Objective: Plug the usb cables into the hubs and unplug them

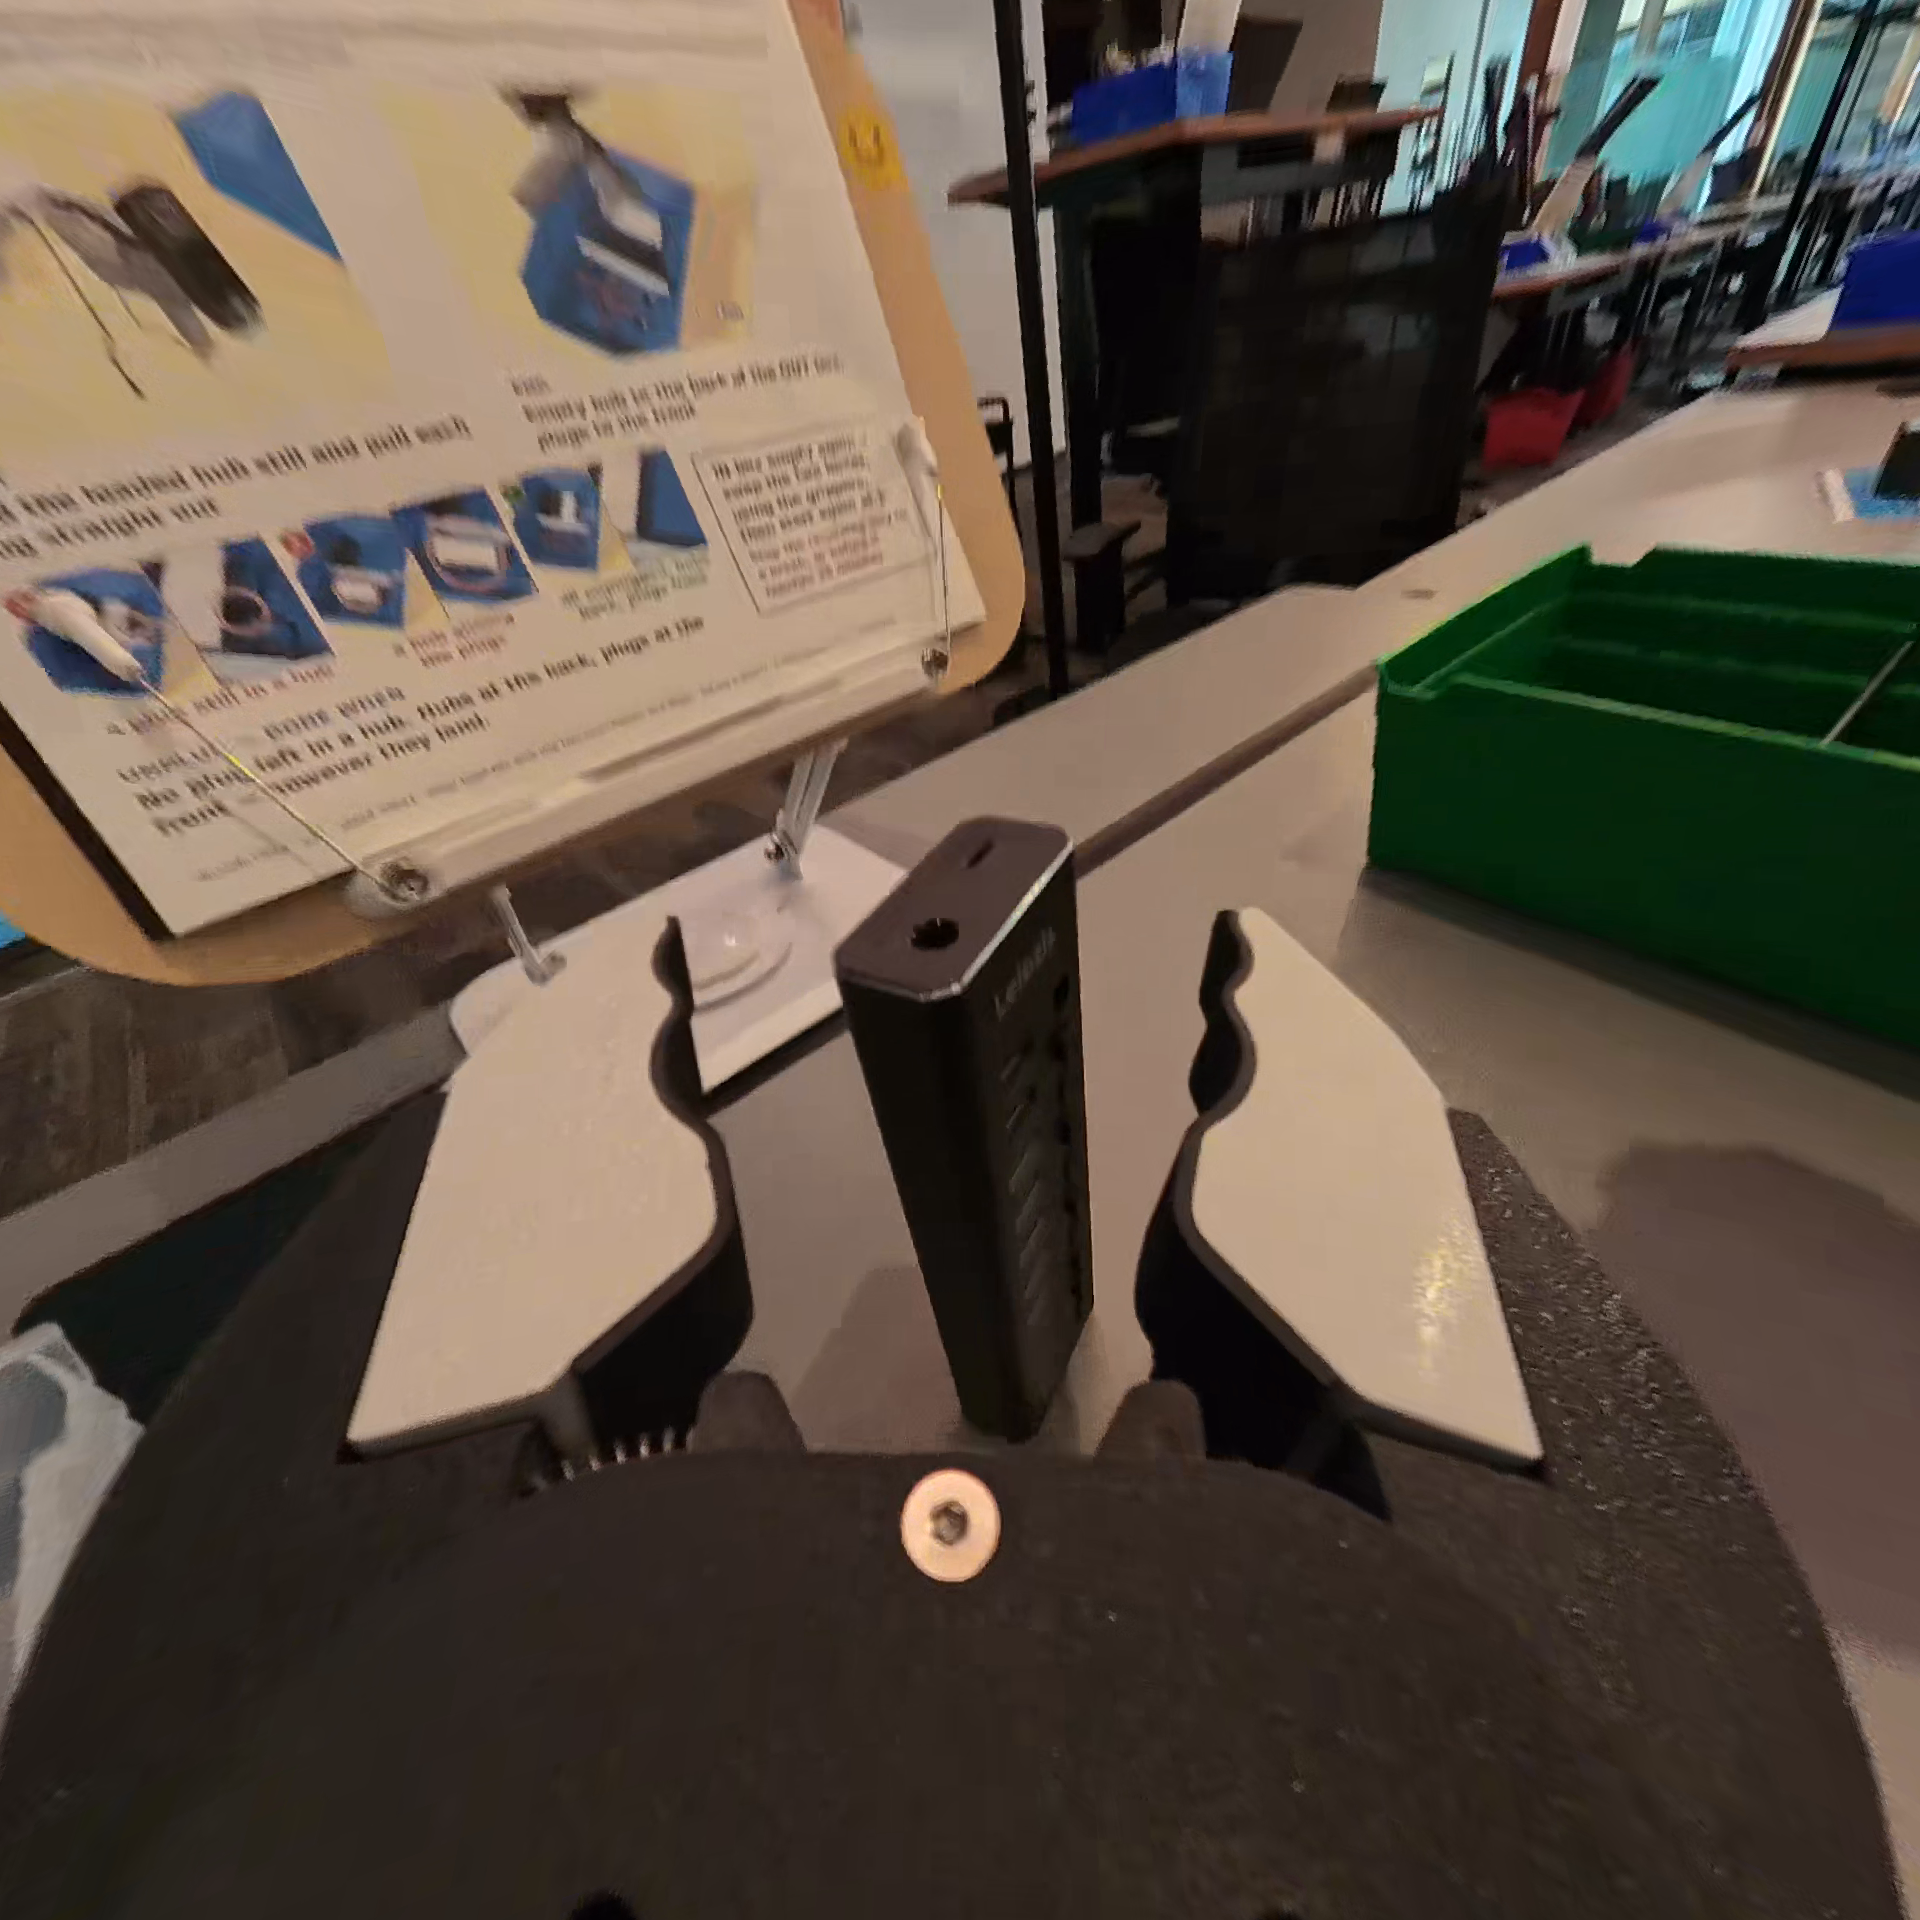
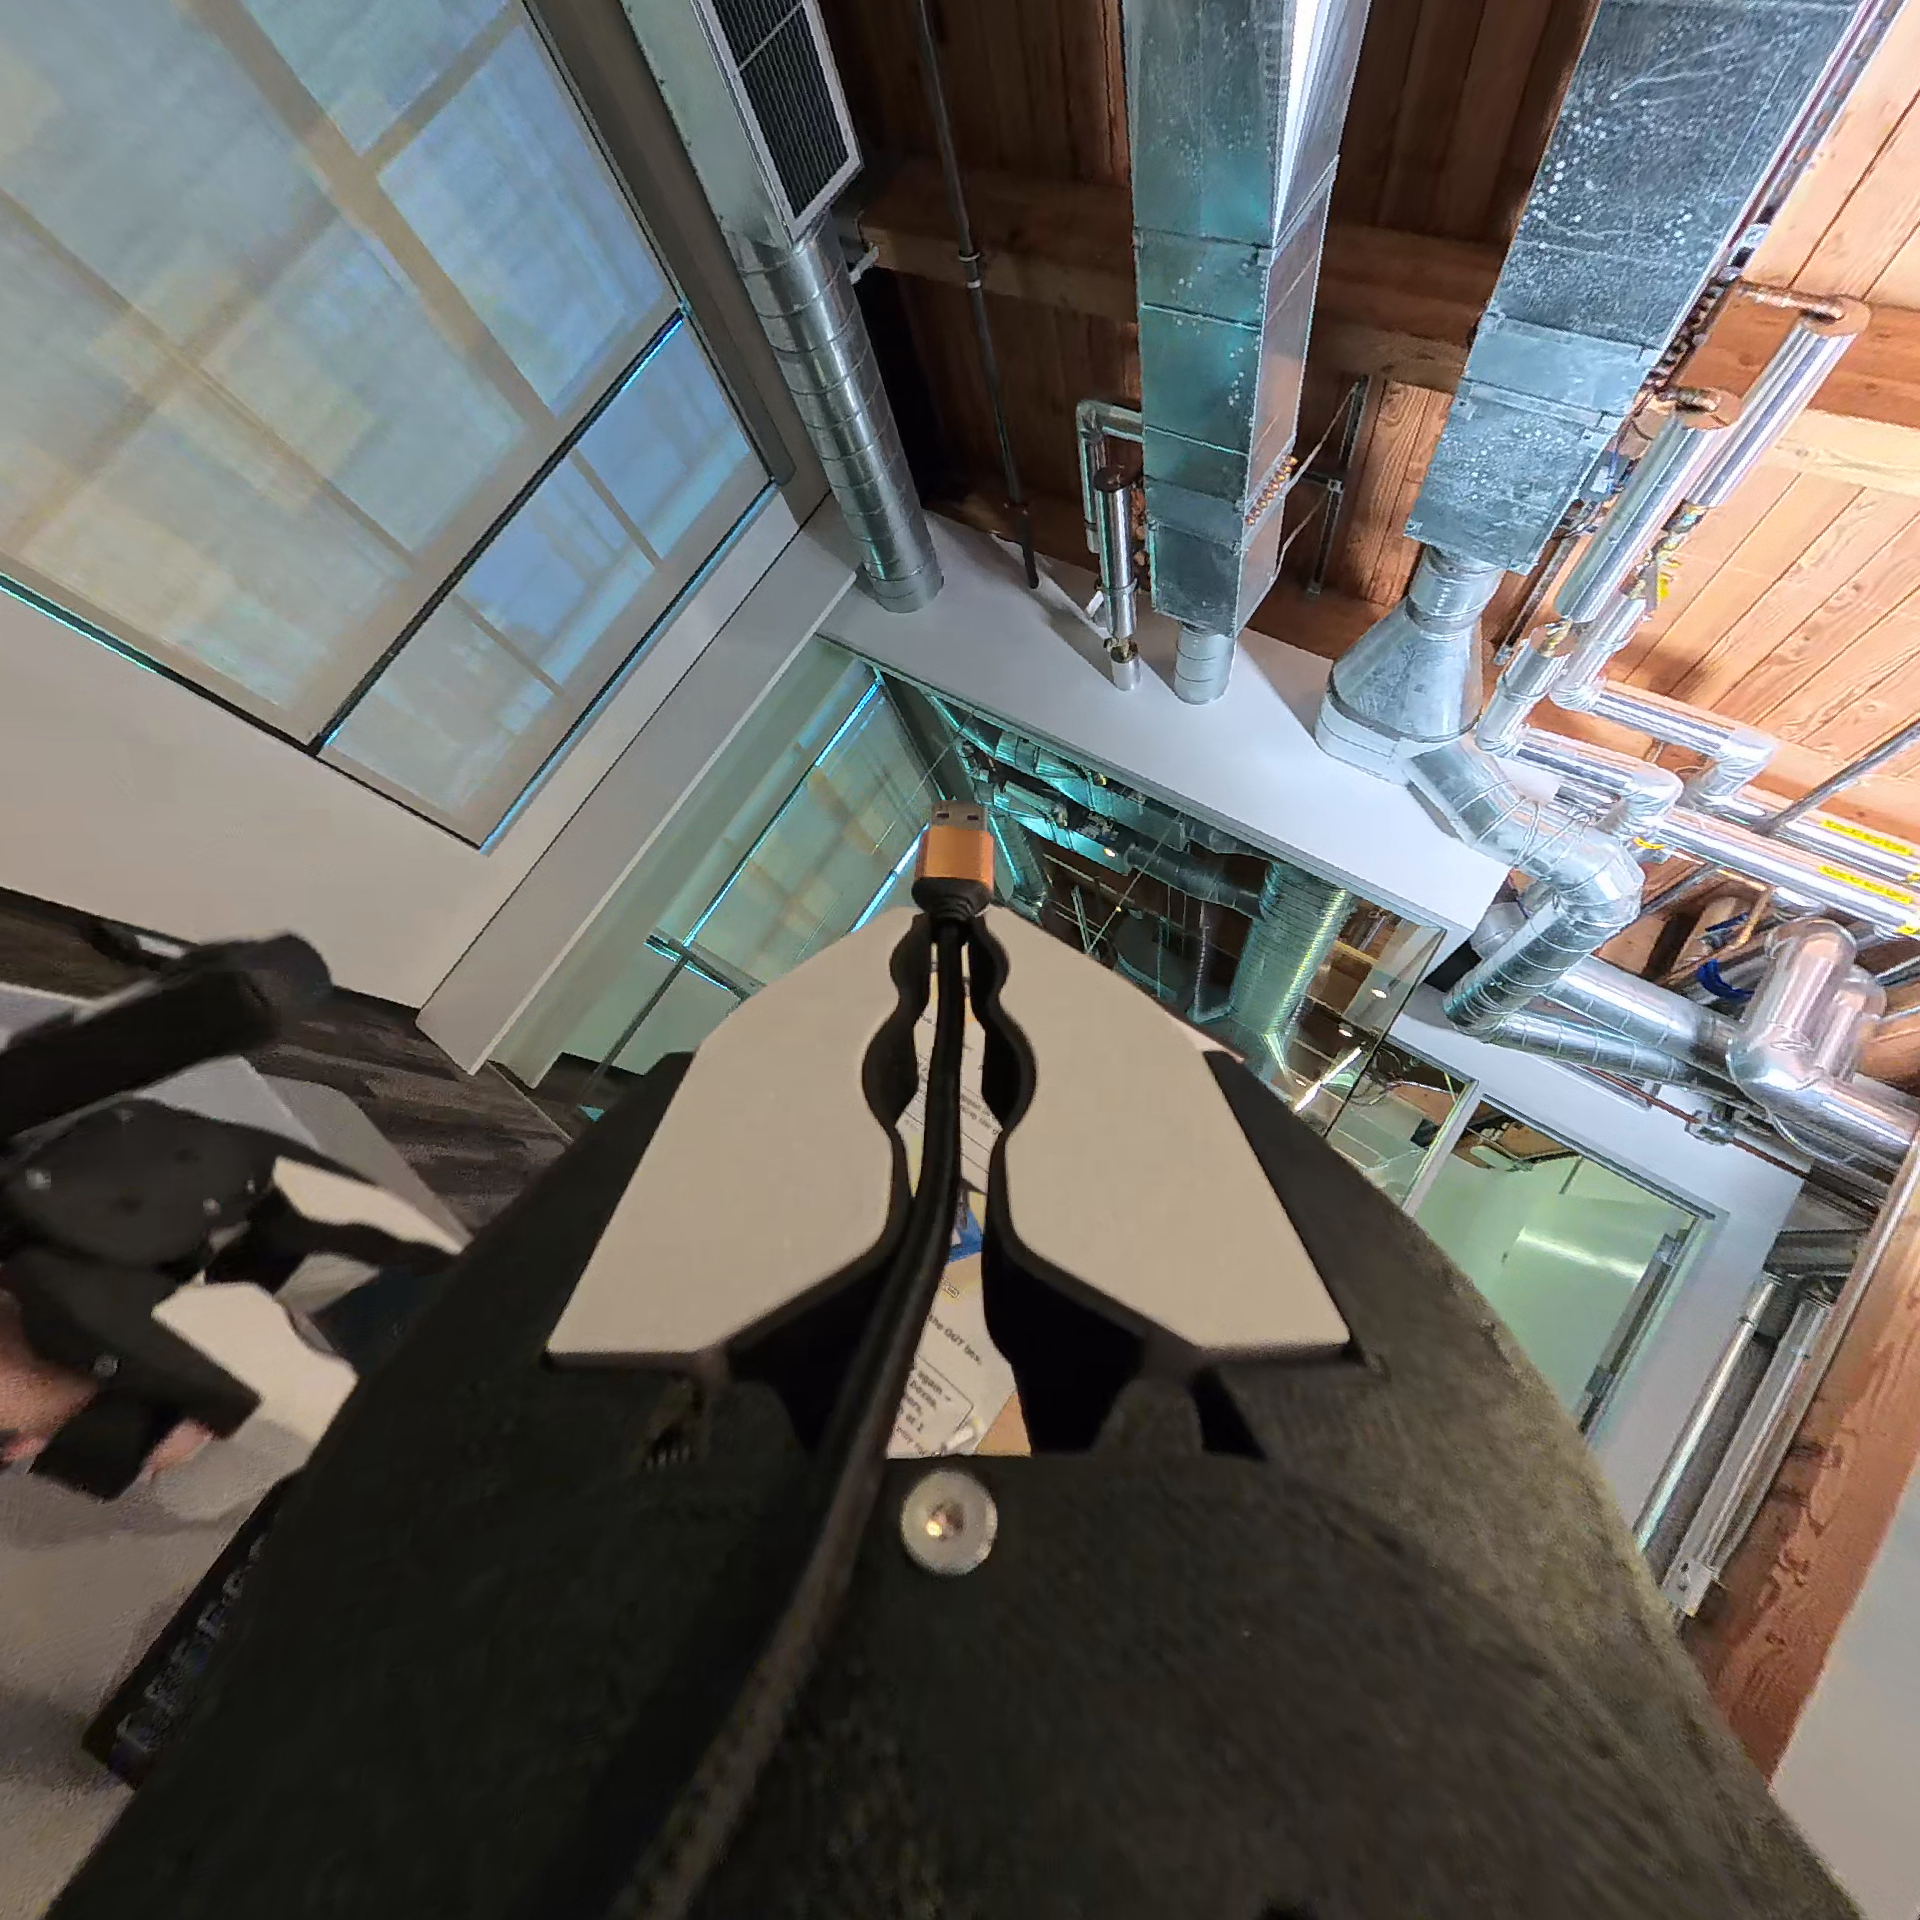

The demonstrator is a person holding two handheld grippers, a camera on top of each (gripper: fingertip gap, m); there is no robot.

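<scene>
Right gripper [image 2: 951, 935] is pinched tight on a black cable [image 2: 914, 1195] just behind its orange plug [image 2: 954, 860]; the plug juts past the tips and points up toward ceiling ducts [image 2: 1226, 312], well away from any port. Left gripper [image 1: 940, 997] is spread wide, holding nothing. The black hub [image 1: 971, 1122] lies on the grey table [image 1: 1558, 1091] between its fingers, which touch neither side, far end toward the instruction board [image 1: 468, 436].

Step in hand, as I judge it: seat the plug in the hub.
- Close the left gripper on the hub's long sides first, so it cannot slide.
- Swing the right gripper down until the plug lines up square with a port.
- Push straight; the hold is on the cord, not the shell, so the plug may tilt.

Hard to make out:
- Ports run down the hub's side, dim and foreshortened; no count possible.
- Plug's face orientation unreadable.
- Hub's near end hidden under the gripper body.
- Green bin [image 1: 1621, 831] cut off at the right edge.
- In the right wrist view the left gripper [image 2: 343, 1247] shows at the left edge, blurred.
</scene>
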